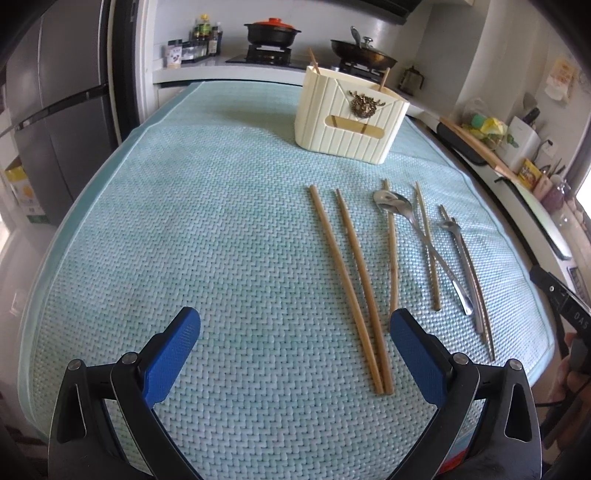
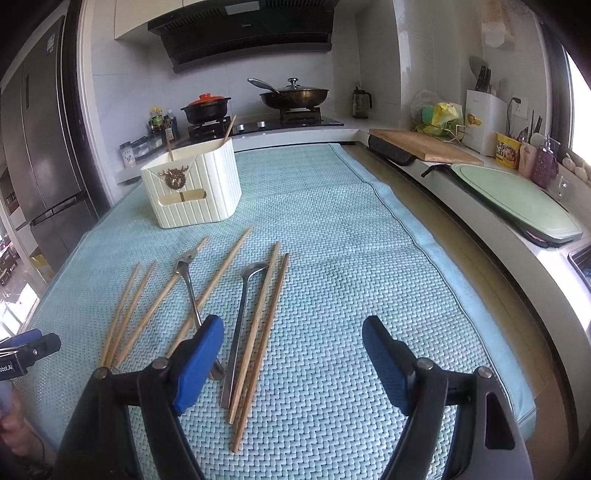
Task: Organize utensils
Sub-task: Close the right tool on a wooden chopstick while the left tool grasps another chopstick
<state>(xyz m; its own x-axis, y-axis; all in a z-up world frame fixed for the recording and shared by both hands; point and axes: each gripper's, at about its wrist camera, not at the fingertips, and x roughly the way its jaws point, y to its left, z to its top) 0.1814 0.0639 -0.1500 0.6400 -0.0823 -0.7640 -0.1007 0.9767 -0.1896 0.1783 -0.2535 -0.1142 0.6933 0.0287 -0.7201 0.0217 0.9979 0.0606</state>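
A cream ribbed utensil holder stands at the far side of the teal mat, with two chopsticks in it; it also shows in the right wrist view. Several wooden chopsticks and metal spoons lie loose on the mat. In the right wrist view the chopsticks and a spoon lie ahead left of the fingers. My left gripper is open and empty above the mat, its right finger beside a chopstick pair. My right gripper is open and empty.
The teal mat covers the table. Behind it is a stove with a black pot and a wok. A wooden cutting board and a green board lie on the right counter. A fridge stands at the left.
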